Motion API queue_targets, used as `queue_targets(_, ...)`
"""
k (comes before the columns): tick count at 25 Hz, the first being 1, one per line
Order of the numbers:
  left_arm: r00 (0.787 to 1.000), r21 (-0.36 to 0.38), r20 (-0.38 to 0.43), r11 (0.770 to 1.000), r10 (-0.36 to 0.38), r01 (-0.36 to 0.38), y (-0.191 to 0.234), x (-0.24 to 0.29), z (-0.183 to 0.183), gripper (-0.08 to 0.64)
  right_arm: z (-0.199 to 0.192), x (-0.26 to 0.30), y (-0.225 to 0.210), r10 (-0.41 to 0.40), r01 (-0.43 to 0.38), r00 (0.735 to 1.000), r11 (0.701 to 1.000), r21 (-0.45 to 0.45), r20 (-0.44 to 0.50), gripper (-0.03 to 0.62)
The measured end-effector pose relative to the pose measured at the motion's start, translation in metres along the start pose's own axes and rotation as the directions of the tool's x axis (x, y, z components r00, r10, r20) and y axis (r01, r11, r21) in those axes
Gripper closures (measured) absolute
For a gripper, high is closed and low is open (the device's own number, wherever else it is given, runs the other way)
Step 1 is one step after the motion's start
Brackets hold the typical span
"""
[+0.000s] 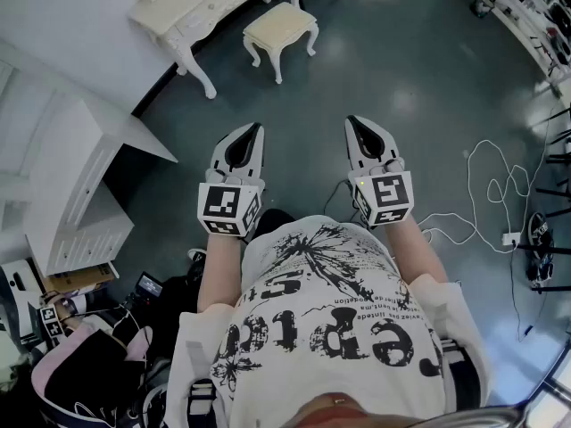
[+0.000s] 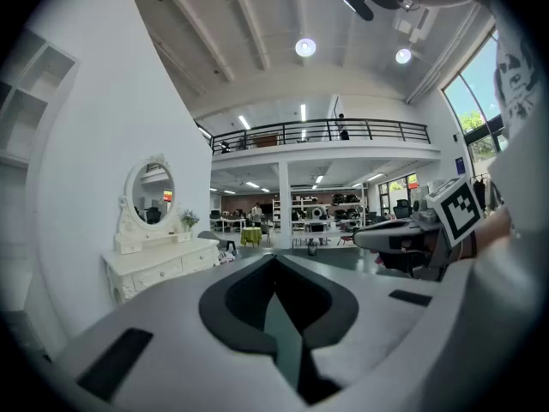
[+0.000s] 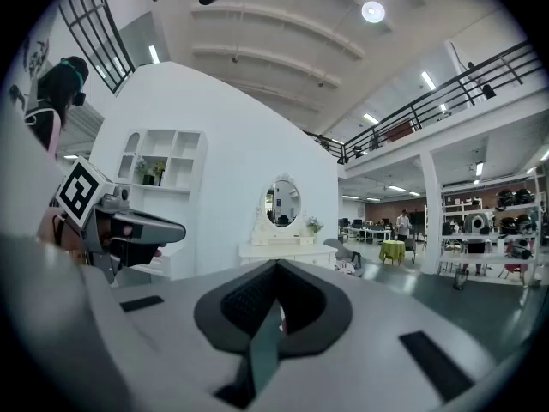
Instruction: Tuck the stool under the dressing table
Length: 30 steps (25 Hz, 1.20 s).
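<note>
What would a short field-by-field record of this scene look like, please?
stool: stool stands on the floor beside the dressing table, not under it
left tool: left tool, jaws together, nothing between them, held in the air short of the stool
right tool: right tool, jaws together, nothing between them, level with the left one
surroundings: white shelf unit on the person's left; cables on the floor to the right
task state: stool untouched, tucking not yet done
</note>
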<state>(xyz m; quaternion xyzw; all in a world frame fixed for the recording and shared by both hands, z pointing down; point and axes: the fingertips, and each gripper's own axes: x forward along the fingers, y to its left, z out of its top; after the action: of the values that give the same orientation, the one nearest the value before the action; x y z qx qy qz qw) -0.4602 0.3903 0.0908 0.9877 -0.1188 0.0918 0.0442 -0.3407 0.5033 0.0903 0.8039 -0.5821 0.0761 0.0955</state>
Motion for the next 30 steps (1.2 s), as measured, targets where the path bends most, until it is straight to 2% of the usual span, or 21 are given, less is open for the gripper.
queue_targets(8,1.0,-0.002,-0.011,1.0,0.003,-0.003,-0.005,0.004,-0.002,0.54,-0.005,0.0,-0.007,0.002,-0.002,1.0,1.0,0.016,-0.008,0.575)
queue_targets(20,0.998,-0.048,-0.059,0.999,-0.022,0.019,-0.008,0.024,-0.028,0.54,-0.03,0.005,-0.031,-0.046,0.051,0.997,0.995,0.085,-0.056,0.575)
queue_targets(30,0.996,-0.088,-0.081,0.996,-0.033,0.026,0.029,0.093,-0.043,0.54,-0.045,0.066,-0.066,-0.068,0.075,0.991,0.995,0.066,-0.114,0.575)
